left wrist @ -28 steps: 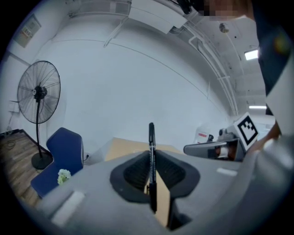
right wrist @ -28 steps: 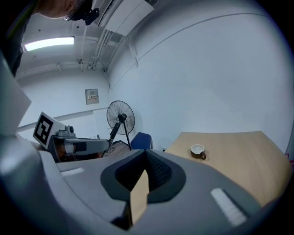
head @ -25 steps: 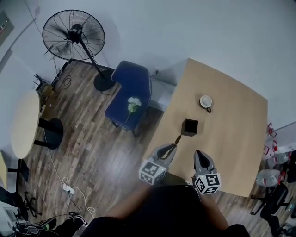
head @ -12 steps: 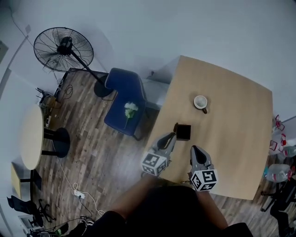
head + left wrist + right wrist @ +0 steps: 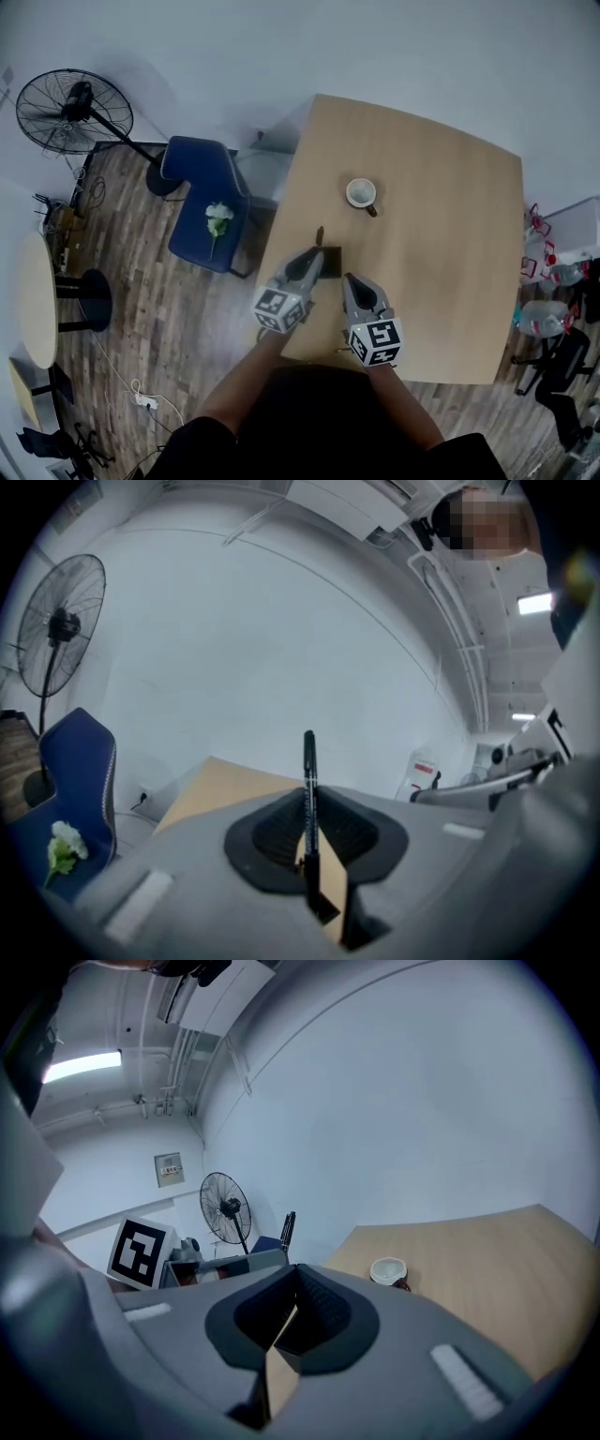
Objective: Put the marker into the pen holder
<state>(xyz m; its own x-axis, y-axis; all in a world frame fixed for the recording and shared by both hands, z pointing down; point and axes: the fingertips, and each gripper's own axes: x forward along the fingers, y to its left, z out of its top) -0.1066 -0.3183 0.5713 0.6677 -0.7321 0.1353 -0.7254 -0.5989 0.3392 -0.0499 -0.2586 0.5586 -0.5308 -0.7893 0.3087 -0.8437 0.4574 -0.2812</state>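
Our left gripper [image 5: 310, 261] pinches the black marker [image 5: 309, 794] upright over the wooden table's [image 5: 441, 234] near left; its barrel print is unreadable. Our right gripper's [image 5: 351, 279] jaws are pressed together, empty.

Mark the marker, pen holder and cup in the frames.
marker [image 5: 308, 780]: left gripper view, on the middle of the barrel.
pen holder [image 5: 331, 253]: head view, on the black top that shows past the tools.
cup [image 5: 361, 193]: head view, on the white inside.
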